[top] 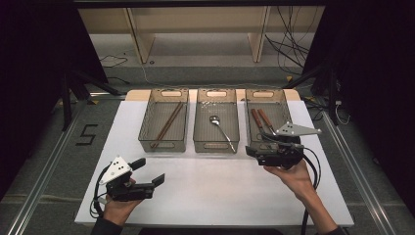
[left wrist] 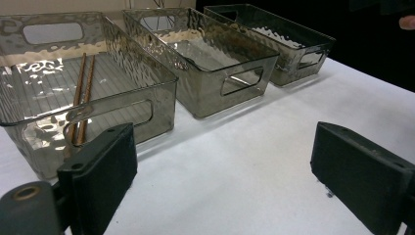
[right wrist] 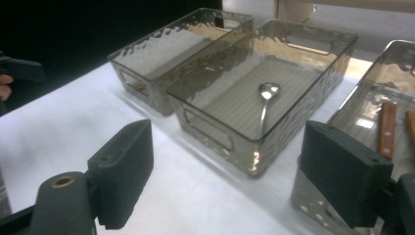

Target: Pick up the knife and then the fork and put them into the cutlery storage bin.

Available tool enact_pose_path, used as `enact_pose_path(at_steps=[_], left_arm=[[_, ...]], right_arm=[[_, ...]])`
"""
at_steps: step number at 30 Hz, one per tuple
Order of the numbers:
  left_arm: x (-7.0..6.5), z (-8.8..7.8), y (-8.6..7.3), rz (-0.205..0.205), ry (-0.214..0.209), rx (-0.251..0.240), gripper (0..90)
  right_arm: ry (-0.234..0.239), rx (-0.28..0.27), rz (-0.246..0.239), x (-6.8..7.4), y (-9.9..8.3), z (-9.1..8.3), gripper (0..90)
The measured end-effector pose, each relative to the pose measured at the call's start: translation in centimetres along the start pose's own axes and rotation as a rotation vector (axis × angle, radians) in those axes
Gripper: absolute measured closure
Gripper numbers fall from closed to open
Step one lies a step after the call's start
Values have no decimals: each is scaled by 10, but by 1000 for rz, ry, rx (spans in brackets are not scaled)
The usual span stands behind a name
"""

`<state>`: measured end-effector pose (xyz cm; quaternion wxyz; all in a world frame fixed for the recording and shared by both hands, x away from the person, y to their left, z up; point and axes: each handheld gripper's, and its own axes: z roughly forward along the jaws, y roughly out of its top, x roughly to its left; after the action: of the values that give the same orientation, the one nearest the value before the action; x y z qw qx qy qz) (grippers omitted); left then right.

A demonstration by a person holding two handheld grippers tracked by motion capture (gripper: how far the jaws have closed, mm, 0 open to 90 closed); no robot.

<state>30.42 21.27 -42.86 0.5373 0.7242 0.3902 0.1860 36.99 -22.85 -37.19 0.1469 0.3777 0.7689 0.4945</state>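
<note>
Three smoky clear bins stand in a row at the back of the white table point(top: 210, 186). The left bin point(top: 164, 145) holds a pair of brown chopsticks point(top: 167, 125) point(left wrist: 80, 93). In the middle bin point(top: 216, 146) lies a metal spoon point(top: 221, 128) point(right wrist: 264, 105). Two wooden-handled utensils point(top: 259, 120) point(right wrist: 389, 129) rest in the right bin point(top: 264, 93). My left gripper point(top: 149, 171) point(left wrist: 230, 181) hovers open over the near left of the table, nothing between its jaws. My right gripper point(top: 259, 143) point(right wrist: 235, 171) is open at the front edge of the right bin, with nothing in it.
Bare white tabletop stretches between the two hands and in front of the bins. Beyond the table stand a wooden shelf frame point(top: 142, 39) and loose cables point(top: 288, 49) on the floor. Black frame legs point(top: 66, 98) flank the table.
</note>
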Motion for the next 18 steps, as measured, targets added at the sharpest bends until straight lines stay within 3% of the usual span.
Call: enact_pose_path(at_steps=[10,18], left_arm=[[0,0,-1,-1,0,6,98],[0,-2,-2,-2,0,7,98]], right_arm=[[17,-43,-14,17,-25,-11,178],[18,-55,2,21,-53,-17,176]])
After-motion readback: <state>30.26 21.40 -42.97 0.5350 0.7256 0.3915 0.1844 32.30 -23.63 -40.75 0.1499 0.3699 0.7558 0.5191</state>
